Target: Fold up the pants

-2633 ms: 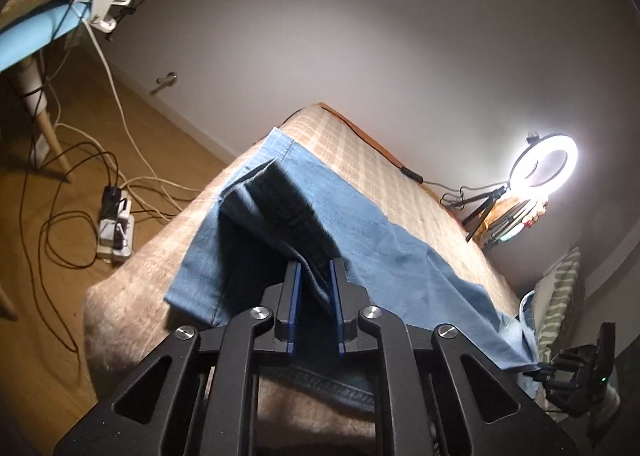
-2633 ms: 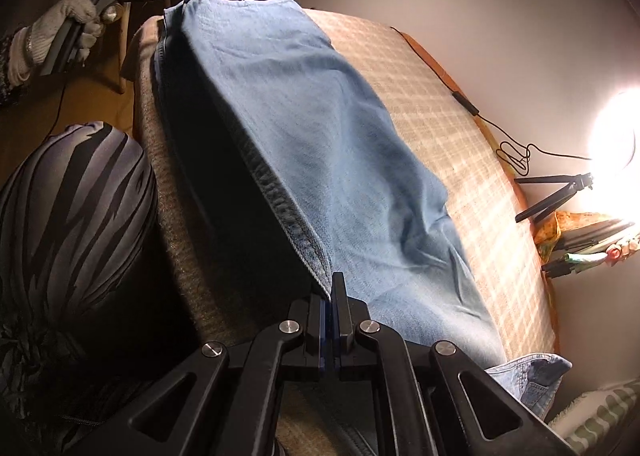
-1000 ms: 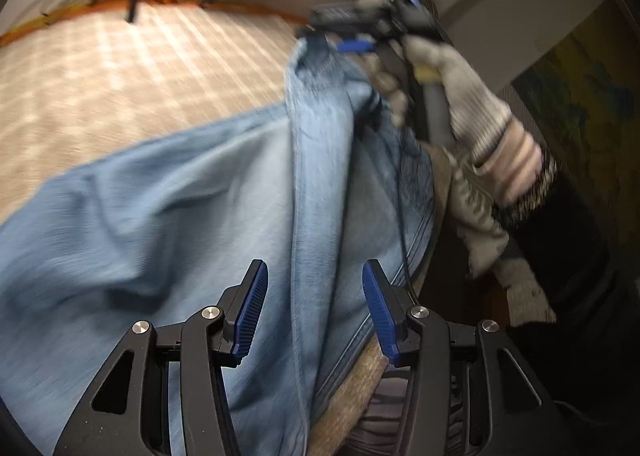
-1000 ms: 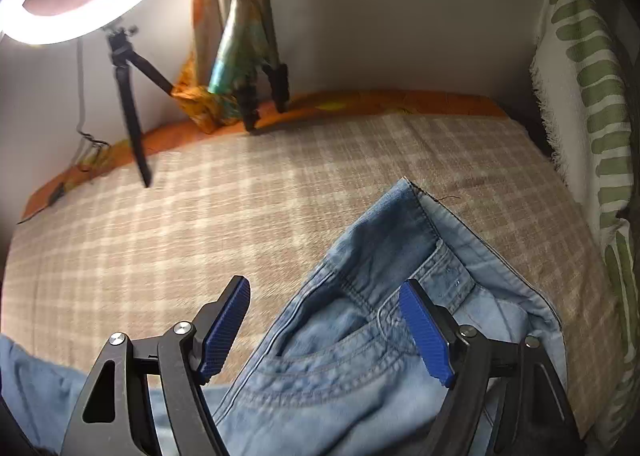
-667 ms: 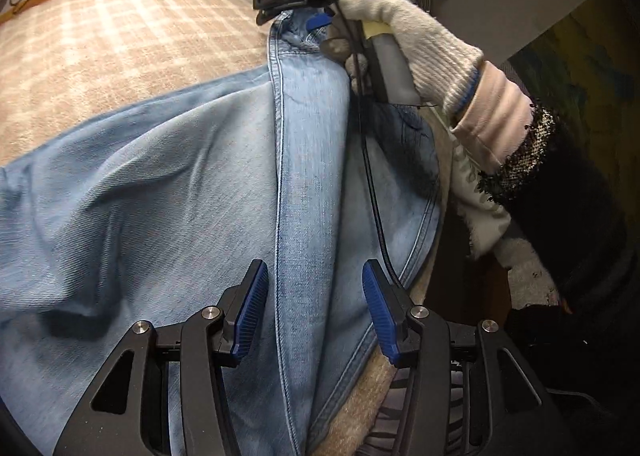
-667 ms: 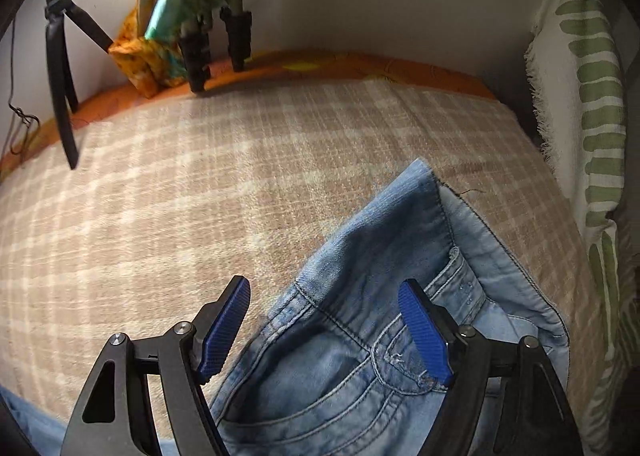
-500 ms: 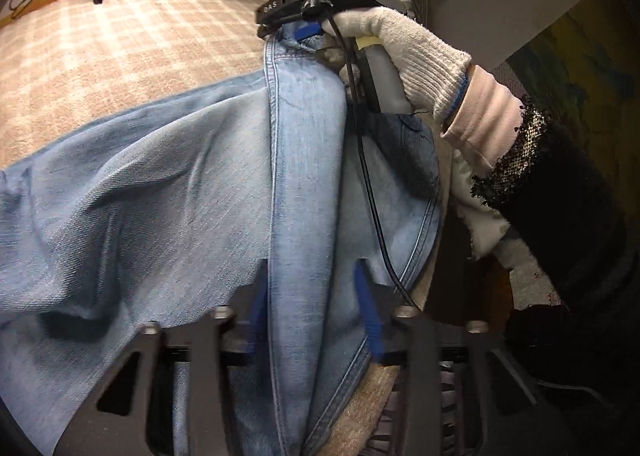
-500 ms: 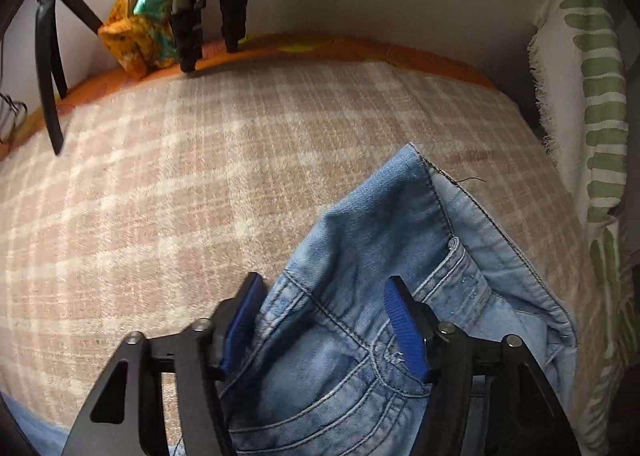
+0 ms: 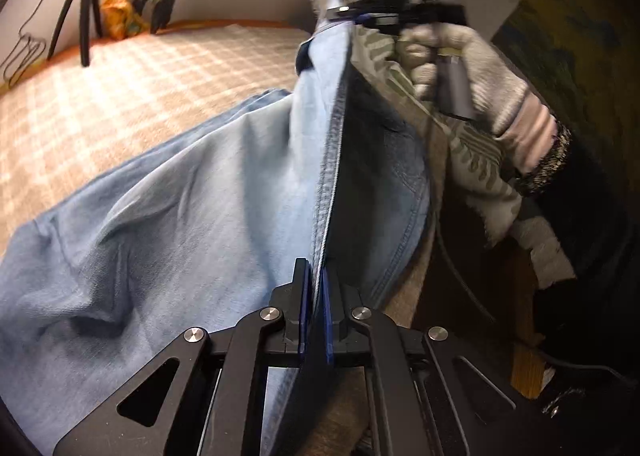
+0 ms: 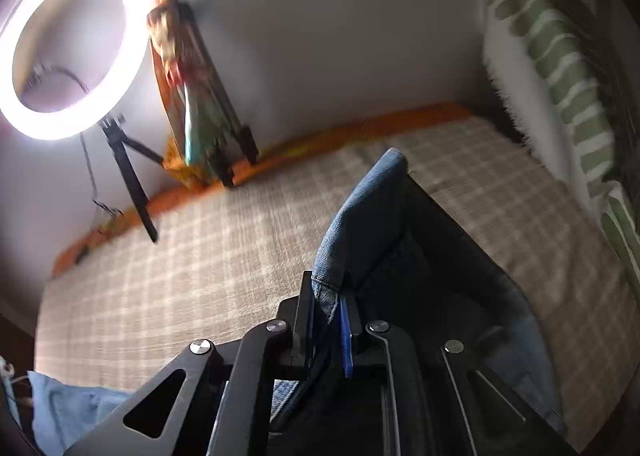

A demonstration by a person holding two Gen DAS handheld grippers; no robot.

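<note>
Both grippers have closed since half a second ago, when their blue pads stood apart over the denim. The left gripper (image 9: 316, 288) now has its jaws pinched nearly together on the stitched edge of the pants (image 9: 192, 196), and that edge has risen off the bed (image 9: 120, 88) into a taut ridge. The right gripper (image 10: 326, 304) has also clamped, its pads pressed on a thick fold of denim at the waistband end, which now stands up between the jaws instead of lying flat under them.

From the left wrist view, the lifted edge runs as one straight line away from the left gripper toward the right hand (image 9: 472, 68), gloved in white, which holds its tool high near the green-striped pillow (image 9: 472, 152). So the pants' long axis lies along the near side of the bed, from one gripper to the other, waist at the right. Most of the pale leg cloth still sags onto the checked cover to the left of the ridge, while a darker, shadowed panel hangs on the other side.

A ring light (image 10: 76, 44) on a small tripod glows against the far wall.
</note>
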